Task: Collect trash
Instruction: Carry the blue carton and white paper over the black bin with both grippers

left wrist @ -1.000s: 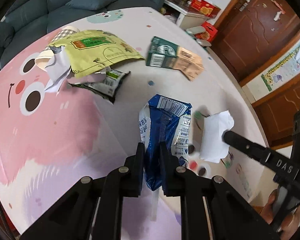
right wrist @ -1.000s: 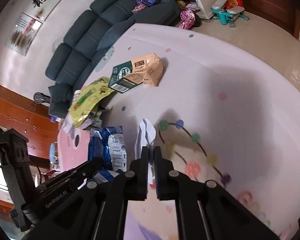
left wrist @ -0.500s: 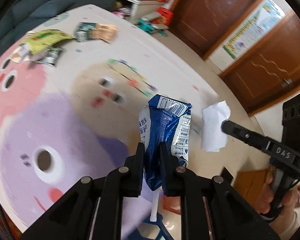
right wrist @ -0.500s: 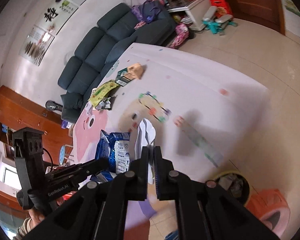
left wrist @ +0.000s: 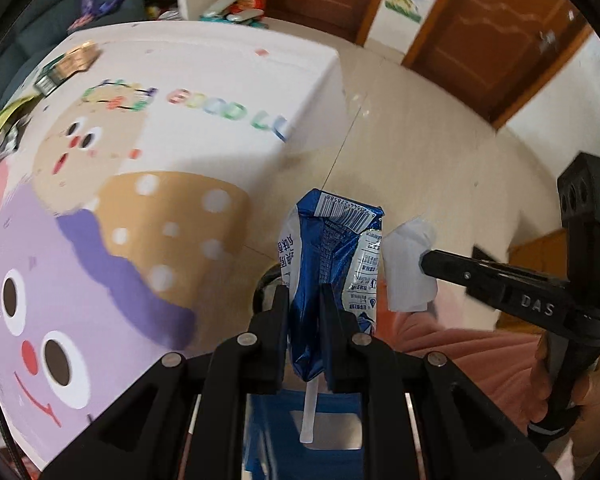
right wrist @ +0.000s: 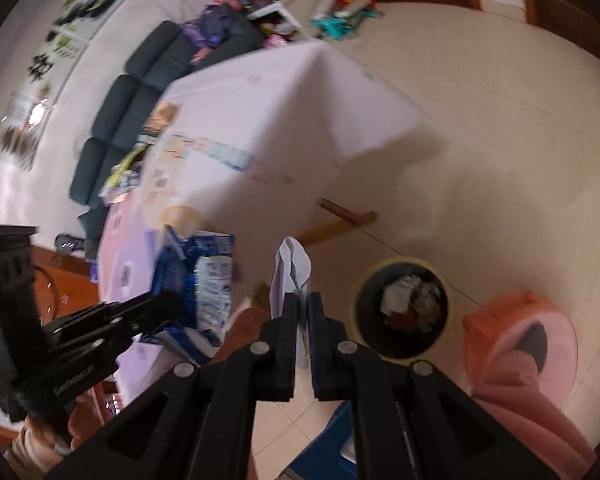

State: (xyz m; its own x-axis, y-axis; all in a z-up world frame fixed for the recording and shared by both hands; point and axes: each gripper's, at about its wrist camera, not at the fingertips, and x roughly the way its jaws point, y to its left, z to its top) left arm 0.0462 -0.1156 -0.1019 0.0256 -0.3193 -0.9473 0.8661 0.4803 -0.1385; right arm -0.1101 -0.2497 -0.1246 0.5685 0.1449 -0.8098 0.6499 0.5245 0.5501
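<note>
The left gripper [left wrist: 304, 300] is clamping a crumpled blue and white wrapper [left wrist: 332, 256], its jaws squeezed together on the lower half, and a white straw [left wrist: 310, 412] is hanging below the jaws. The right gripper [right wrist: 300, 308] is pinching a white tissue [right wrist: 292, 268], jaws nearly touching with the tissue sticking up between them. A hand [left wrist: 580, 392] is gripping the right gripper's handle at the lower right of the left wrist view. Both grippers are side by side, past the edge of the cartoon play mat [left wrist: 100, 240], over the beige tile floor [right wrist: 480, 160]. A round black trash bin [right wrist: 400, 312], with crumpled trash inside, is standing on the floor just to the right of the right gripper's tips, beside a pink slipper [right wrist: 520, 356]. More trash, a green packet [left wrist: 4, 120] and a brown carton [left wrist: 72, 60], is lying near the far left edge of the mat, by the dark sofa [right wrist: 132, 112]. The view is blurring.
</note>
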